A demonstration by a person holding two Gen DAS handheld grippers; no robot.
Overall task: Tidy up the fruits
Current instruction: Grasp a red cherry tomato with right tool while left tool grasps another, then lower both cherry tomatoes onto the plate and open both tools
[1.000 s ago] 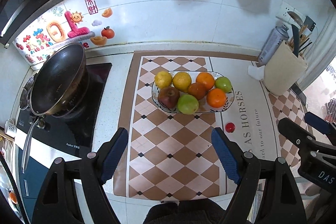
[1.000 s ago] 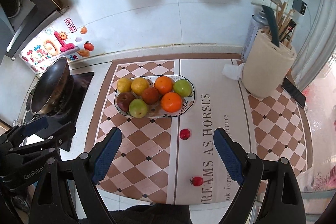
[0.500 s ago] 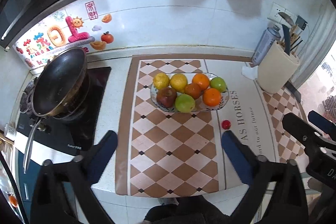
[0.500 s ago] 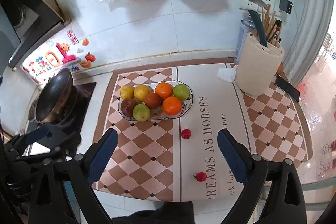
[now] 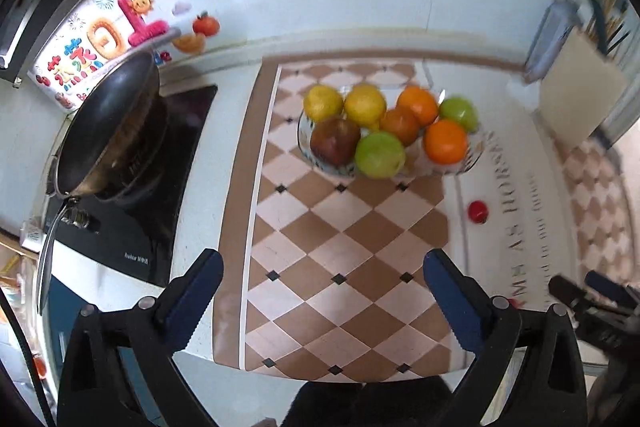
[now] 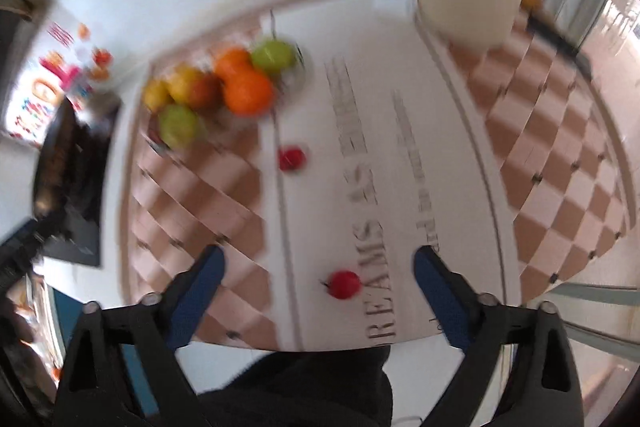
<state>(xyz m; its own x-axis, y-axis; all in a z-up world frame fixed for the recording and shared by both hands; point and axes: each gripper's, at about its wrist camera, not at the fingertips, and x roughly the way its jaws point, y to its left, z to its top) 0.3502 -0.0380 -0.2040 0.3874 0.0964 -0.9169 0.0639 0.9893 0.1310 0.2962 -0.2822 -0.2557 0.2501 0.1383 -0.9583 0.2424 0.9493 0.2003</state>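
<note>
We hold our left gripper (image 5: 320, 281) with its blue-padded fingers spread wide and nothing between them, above the near part of the checkered mat (image 5: 344, 247). Our right gripper (image 6: 318, 277) is spread wide too and grips nothing; a small red fruit (image 6: 343, 284) lies on the mat between its fingers, nearer the right one. A second small red fruit (image 6: 292, 158) lies farther out, near the fruit plate (image 5: 470, 157) but apart from it. The plate holds a dark red apple (image 5: 335, 141), two green apples (image 5: 379, 154), two yellow fruits (image 5: 364, 105) and three oranges (image 5: 445, 141), all packed together. Nothing stands between either gripper and the loose fruits. To the left of the mat a black pan (image 5: 106, 125) sits tilted on the cooktop (image 5: 132, 223). To the right, beyond the plate, stands a cream utensil holder (image 5: 576, 99) with a spray can (image 5: 546, 43) just beside it. The right wrist view is blurred.
</note>
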